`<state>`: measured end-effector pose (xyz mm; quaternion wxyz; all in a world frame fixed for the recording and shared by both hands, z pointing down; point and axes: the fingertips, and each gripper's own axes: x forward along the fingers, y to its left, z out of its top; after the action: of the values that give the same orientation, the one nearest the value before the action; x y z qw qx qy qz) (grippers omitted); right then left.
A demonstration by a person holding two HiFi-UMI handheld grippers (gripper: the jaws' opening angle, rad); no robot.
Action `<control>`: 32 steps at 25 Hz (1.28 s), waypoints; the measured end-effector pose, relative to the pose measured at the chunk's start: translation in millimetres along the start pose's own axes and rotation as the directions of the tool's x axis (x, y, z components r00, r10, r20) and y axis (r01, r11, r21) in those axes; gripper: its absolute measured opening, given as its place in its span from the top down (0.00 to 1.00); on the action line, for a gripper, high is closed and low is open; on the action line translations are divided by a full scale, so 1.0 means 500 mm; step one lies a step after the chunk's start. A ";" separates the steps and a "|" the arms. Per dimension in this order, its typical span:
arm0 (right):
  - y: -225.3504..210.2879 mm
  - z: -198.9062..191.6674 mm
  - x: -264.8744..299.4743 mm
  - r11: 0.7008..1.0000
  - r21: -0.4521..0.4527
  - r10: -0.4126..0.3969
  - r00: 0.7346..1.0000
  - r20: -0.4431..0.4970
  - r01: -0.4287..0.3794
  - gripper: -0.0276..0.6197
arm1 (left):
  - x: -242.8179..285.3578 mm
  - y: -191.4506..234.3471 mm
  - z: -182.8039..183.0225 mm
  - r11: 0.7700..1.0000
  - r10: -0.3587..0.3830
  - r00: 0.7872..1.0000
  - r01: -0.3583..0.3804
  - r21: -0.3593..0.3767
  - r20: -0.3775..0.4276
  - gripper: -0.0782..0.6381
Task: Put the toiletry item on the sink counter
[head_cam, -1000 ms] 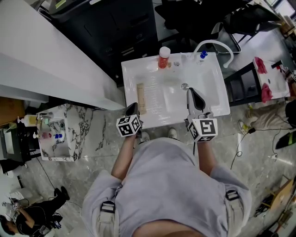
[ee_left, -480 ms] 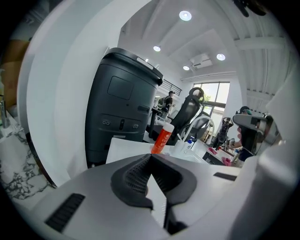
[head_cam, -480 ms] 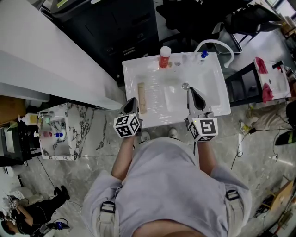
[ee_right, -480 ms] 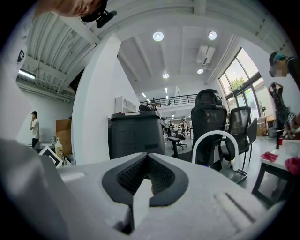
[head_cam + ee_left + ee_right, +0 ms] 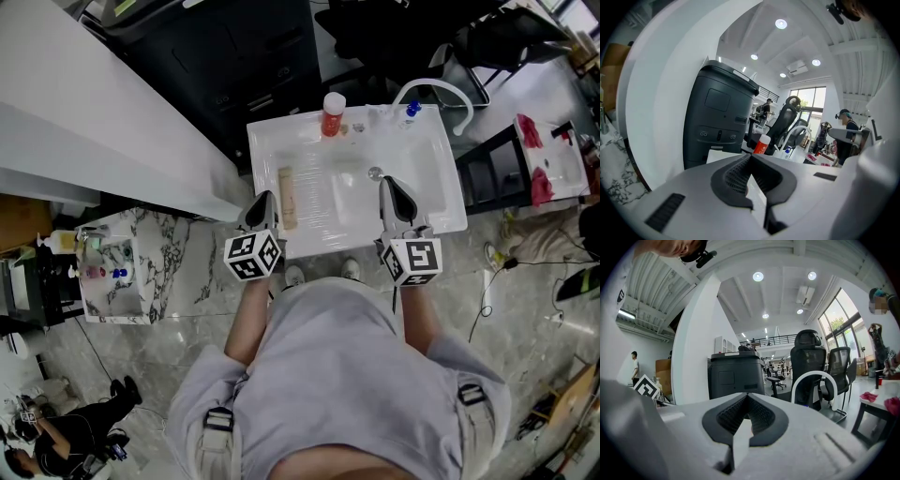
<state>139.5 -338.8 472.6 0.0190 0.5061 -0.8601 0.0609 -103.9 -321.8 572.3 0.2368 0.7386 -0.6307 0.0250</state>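
A white sink unit (image 5: 441, 202) stands before me. On its back edge stands a red bottle with a white cap (image 5: 332, 116) (image 5: 761, 144), next to a small blue-capped item (image 5: 410, 111). A flat beige item (image 5: 287, 199) lies on the counter left of the basin. My left gripper (image 5: 260, 206) (image 5: 751, 157) hovers at the sink's front left corner, shut and empty, close to the beige item. Over the front right of the basin my right gripper (image 5: 388, 190) (image 5: 747, 397) is shut with nothing in it.
A white arched faucet (image 5: 436, 94) (image 5: 818, 385) rises at the back right of the sink. A black cabinet (image 5: 234, 66) stands behind, a white partition (image 5: 94, 122) to the left. A small marble sink unit (image 5: 169, 272) holds bottles at left. A black stand (image 5: 487, 169) is at right.
My left gripper has shifted slightly to the left and forward along the sink's front left corner. The right gripper has stayed put.
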 end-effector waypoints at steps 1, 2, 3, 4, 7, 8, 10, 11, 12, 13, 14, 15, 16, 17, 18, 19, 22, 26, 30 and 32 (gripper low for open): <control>0.000 0.001 -0.001 1.000 0.000 -0.001 1.000 0.001 0.001 0.95 | -0.003 -0.001 0.008 1.000 -0.001 1.000 0.001 0.001 0.010 0.88; -0.001 0.001 -0.002 1.000 0.000 -0.001 1.000 0.001 0.001 0.95 | -0.006 -0.002 0.016 1.000 -0.001 1.000 0.001 0.003 0.019 0.88; -0.001 0.001 -0.002 1.000 0.000 -0.002 1.000 0.001 0.002 0.95 | -0.008 -0.003 0.024 1.000 0.000 1.000 0.000 0.006 0.028 0.88; -0.002 0.001 -0.002 1.000 -0.001 -0.002 1.000 0.001 0.002 0.95 | -0.011 -0.004 0.032 1.000 0.001 0.999 -0.001 0.010 0.038 0.88; -0.003 0.002 -0.003 1.000 -0.001 -0.003 1.000 0.002 0.003 0.95 | -0.020 -0.008 0.056 1.000 0.003 0.998 -0.005 0.029 0.066 0.88; -0.003 0.003 -0.003 1.000 -0.002 -0.003 1.000 0.003 0.003 0.95 | -0.023 -0.010 0.063 0.999 0.003 0.997 -0.006 0.035 0.075 0.88; -0.003 0.005 -0.004 1.000 -0.003 -0.002 1.000 0.005 0.002 0.95 | -0.029 -0.014 0.077 0.999 0.003 0.996 -0.007 0.043 0.092 0.88; -0.003 0.005 -0.003 1.000 -0.003 -0.002 1.000 0.005 0.002 0.95 | -0.032 -0.016 0.083 0.999 0.002 0.995 -0.006 0.046 0.100 0.88; -0.003 0.005 -0.003 1.000 -0.003 -0.002 1.000 0.005 0.002 0.95 | -0.035 -0.018 0.090 0.999 0.001 0.994 -0.006 0.049 0.108 0.88; -0.003 0.006 -0.003 1.000 -0.002 -0.002 1.000 0.006 0.002 0.95 | -0.038 -0.020 0.097 0.998 0.000 0.993 -0.006 0.055 0.115 0.88; -0.002 0.007 -0.003 1.000 -0.003 -0.001 1.000 0.006 0.001 0.95 | -0.041 -0.021 0.103 0.998 0.000 0.992 -0.008 0.061 0.123 0.88; -0.002 0.007 -0.003 1.000 -0.002 -0.001 1.000 0.007 0.001 0.95 | -0.044 -0.023 0.109 0.998 0.000 0.992 -0.009 0.069 0.129 0.88; -0.002 0.008 -0.003 1.000 -0.002 -0.001 1.000 0.008 0.001 0.95 | -0.047 -0.024 0.114 0.997 0.001 0.991 -0.012 0.076 0.136 0.88; -0.001 0.008 -0.004 1.000 -0.002 -0.001 1.000 0.009 0.001 0.95 | -0.050 -0.025 0.119 0.997 0.002 0.990 -0.014 0.081 0.141 0.88; -0.001 0.009 -0.004 1.000 -0.002 -0.001 1.000 0.011 0.001 0.95 | -0.052 -0.024 0.123 0.996 0.003 0.989 -0.015 0.084 0.146 0.88; -0.001 0.009 -0.004 1.000 -0.003 -0.001 1.000 0.011 0.001 0.95 | -0.054 -0.024 0.127 0.996 0.003 0.988 -0.016 0.085 0.152 0.88; -0.002 0.011 -0.005 1.000 -0.007 -0.002 1.000 0.011 0.002 0.95 | -0.063 -0.029 0.142 0.995 0.002 0.985 -0.019 0.097 0.170 0.88; -0.004 0.011 -0.008 1.000 -0.010 -0.005 1.000 0.012 0.005 0.95 | -0.077 -0.042 0.165 0.992 -0.007 0.980 -0.019 0.124 0.199 0.88; -0.006 0.011 -0.010 1.000 -0.010 -0.010 1.000 0.015 0.010 0.95 | -0.088 -0.055 0.185 0.988 -0.014 0.974 -0.020 0.151 0.225 0.88; -0.006 0.012 -0.010 1.000 -0.004 -0.010 1.000 0.018 0.010 0.95 | -0.093 -0.060 0.194 0.988 -0.018 0.971 -0.019 0.151 0.237 0.88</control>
<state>144.6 -336.9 466.4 0.0129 0.5107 -0.8579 0.0545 -110.5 -313.5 461.2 0.1025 0.7521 -0.6509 -0.0153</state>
